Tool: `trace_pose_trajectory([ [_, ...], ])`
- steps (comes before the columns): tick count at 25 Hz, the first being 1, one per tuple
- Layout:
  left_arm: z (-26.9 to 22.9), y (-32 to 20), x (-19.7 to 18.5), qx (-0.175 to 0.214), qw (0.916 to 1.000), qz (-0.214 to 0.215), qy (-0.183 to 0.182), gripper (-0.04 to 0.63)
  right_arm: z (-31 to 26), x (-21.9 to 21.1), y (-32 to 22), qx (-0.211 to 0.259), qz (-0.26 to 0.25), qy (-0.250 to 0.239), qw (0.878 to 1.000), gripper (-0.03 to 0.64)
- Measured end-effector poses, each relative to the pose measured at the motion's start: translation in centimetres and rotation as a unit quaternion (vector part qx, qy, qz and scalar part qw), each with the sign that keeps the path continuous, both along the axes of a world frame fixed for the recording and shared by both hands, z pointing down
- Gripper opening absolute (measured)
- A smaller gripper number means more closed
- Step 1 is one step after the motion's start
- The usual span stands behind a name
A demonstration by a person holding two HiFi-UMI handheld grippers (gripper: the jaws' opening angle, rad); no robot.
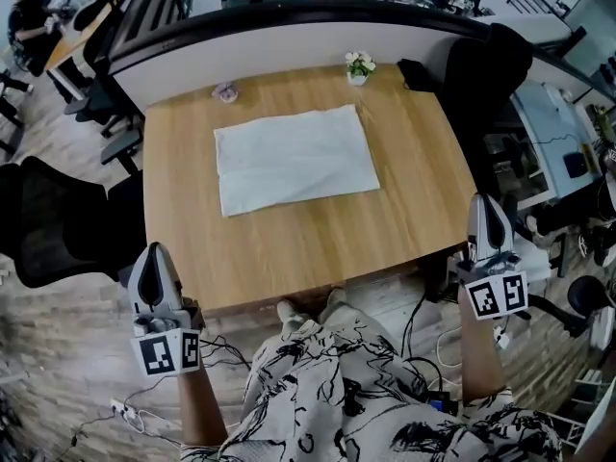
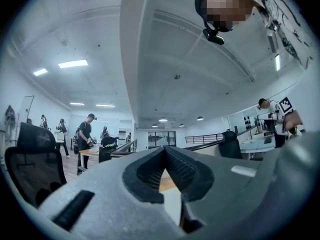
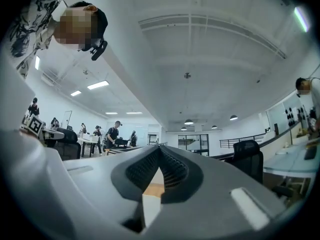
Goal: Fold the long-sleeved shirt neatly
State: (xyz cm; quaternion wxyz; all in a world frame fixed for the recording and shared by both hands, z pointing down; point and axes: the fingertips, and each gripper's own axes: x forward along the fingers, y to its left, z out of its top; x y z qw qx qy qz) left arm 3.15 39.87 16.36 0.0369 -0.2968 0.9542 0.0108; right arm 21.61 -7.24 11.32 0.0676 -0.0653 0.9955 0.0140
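While the head view looks steeply down, table: pale wood, filling the middle of the frame, with a grey partition along its upper edge.
Black chairs: one at the left edge beside the table, another at the upper right corner of it.
Person: patterned black-and-white clothing at the bottom centre, standing at the table's near edge.
Long-sleeved shirt: folded into a flat pale rectangle, lying a touch askew on the upper middle of the table, well apart from both grippers.
Left gripper: lower left, off the table's near-left corner, marker cube below it. In the left gripper view the left gripper is clenched, ridged pads meeting at the tip, nothing between them, touching nothing.
Right gripper: right side of the frame, just off the table's right edge. In the right gripper view the right gripper is clamped tight too, empty, with only a sliver of table wood showing through the gap behind the tips.
Flower pot: small white blooms at the table's top edge, right of centre.
Small object: top edge, left of centre, too small to tell what it is.
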Motion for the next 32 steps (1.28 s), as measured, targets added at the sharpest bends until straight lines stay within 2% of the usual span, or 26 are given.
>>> trace_pose_trajectory([
  [3, 0.2, 0.8, 0.1, 0.012, 0.9998, -0.014, 0.001, 0.004, 0.3, -0.4, -0.2, 0.022, 0.003, 0.010, 1.000, 0.006],
  [7, 1.1, 1.3, -0.2, 0.015, 0.9982, -0.054, 0.021, 0.005, 0.9, -0.7, -1.2, 0.006, 0.000, -0.006, 1.000, 0.006],
  [17, 2.0, -0.5, 0.3, 0.001, 0.9970, -0.075, 0.021, 0.005, 3.4, -2.0, -2.5, 0.003, -0.014, 0.004, 1.000, 0.006],
  [27, 2.7, -1.4, -0.1, -0.013, 0.9967, -0.074, 0.032, 0.005, 4.2, -3.1, -0.9, 0.027, -0.048, 0.029, 0.998, 0.005],
  [32, 3.0, -2.2, 0.0, -0.016, 0.9969, -0.070, 0.034, 0.005, 4.5, -3.3, -0.6, 0.021, -0.055, 0.034, 0.998, 0.005],
])
